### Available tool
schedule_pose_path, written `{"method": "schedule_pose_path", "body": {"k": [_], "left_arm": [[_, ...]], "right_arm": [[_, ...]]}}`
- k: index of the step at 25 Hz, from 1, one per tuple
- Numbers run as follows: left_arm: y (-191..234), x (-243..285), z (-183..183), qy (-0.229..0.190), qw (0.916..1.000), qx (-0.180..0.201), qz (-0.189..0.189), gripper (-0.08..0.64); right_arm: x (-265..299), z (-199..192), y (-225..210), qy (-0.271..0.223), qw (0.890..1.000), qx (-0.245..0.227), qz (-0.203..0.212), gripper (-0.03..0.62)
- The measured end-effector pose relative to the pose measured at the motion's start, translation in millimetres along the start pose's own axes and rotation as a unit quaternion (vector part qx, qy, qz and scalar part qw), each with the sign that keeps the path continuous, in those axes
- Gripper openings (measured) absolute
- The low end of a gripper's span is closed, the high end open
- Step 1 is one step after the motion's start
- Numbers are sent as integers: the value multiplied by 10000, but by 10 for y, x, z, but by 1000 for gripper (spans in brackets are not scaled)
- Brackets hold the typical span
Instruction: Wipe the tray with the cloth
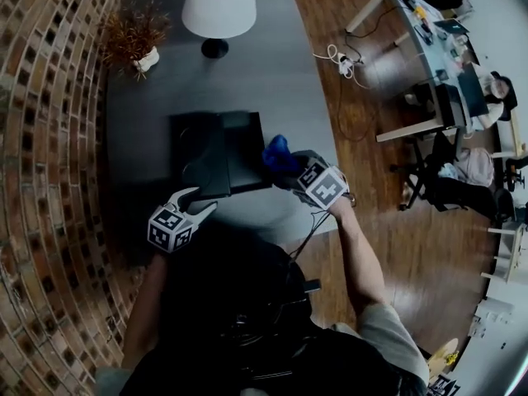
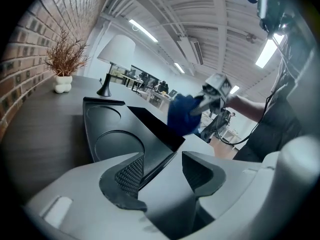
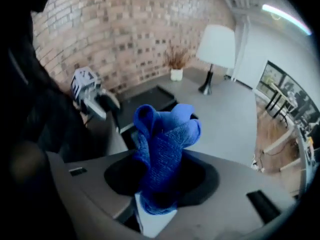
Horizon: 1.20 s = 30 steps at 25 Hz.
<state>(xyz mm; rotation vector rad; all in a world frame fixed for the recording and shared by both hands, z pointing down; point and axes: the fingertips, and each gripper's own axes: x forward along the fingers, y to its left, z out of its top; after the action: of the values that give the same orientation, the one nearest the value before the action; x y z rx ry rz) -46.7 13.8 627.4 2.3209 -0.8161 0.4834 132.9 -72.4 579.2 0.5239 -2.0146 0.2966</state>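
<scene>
A black tray [image 1: 239,151] with round recesses [image 2: 117,141] lies on the grey table [image 1: 264,73], its left part tilted up. My left gripper [image 1: 198,200] is at its near edge. In the left gripper view the tray's corner sits between the jaws [image 2: 162,171], against the ribbed left pad [image 2: 131,174]. My right gripper [image 1: 285,165] hovers at the tray's right edge, shut on a bunched blue cloth [image 1: 277,151]. The cloth [image 3: 165,144] stands up out of those jaws [image 3: 161,181]. From the left gripper view the cloth [image 2: 182,115] hangs above the tray's right side.
A white lamp [image 1: 218,7] and a dried plant in a white pot [image 1: 136,40] stand at the table's far end. A brick wall [image 1: 41,139] runs along the left. Cables [image 1: 342,60], desks and chairs [image 1: 450,172] fill the wooden floor to the right.
</scene>
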Motion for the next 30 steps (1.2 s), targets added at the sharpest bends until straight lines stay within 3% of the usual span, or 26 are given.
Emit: {"method": "schedule_pose_path", "body": {"k": [2, 5, 6, 8, 9, 10, 12, 14, 19, 24, 28, 29, 30], "left_arm": [[-4, -5, 6, -9, 10000, -22, 15, 225], [-25, -13, 29, -63, 10000, -7, 33, 225], [-36, -11, 26, -72, 10000, 3, 25, 225], [-57, -3, 23, -66, 10000, 52, 2, 225], [-64, -2, 23, -57, 9999, 86, -7, 225], [-69, -2, 23, -50, 9999, 119, -15, 225], [-73, -7, 26, -59, 9999, 154, -33, 225], [-63, -10, 36, -98, 9998, 149, -31, 225], [-33, -18, 24, -178, 9998, 91, -15, 221], [-30, -26, 18, -160, 9998, 92, 18, 221], [-29, -26, 24, -174, 9998, 73, 36, 221], [-22, -27, 26, -183, 9998, 70, 50, 218], [-16, -26, 29, -192, 9998, 65, 64, 215]], "right_arm": [[159, 584, -128, -278, 9982, -277, -459, 178], [860, 781, -186, 579, 9849, -1369, -884, 178], [1108, 704, -175, 1073, 9717, -1891, -922, 178], [1479, 508, -171, 2001, 9256, -3045, -1021, 178], [1596, 472, -201, 2238, 9028, -3478, -1177, 178], [1671, 508, -264, 2270, 8883, -3722, -1445, 178], [1744, 693, -428, 2012, 8805, -3777, -2040, 178], [1813, 814, -471, 1803, 8779, -3859, -2189, 178], [1853, 814, -120, 1293, 8472, -4912, -1555, 175], [1664, 425, 454, 1105, 7984, -5863, -816, 176], [1401, 24, 918, 986, 7592, -6430, 218, 175], [1338, -46, 986, 952, 7571, -6441, 530, 175], [1281, -77, 1007, 922, 7634, -6344, 790, 175]]}}
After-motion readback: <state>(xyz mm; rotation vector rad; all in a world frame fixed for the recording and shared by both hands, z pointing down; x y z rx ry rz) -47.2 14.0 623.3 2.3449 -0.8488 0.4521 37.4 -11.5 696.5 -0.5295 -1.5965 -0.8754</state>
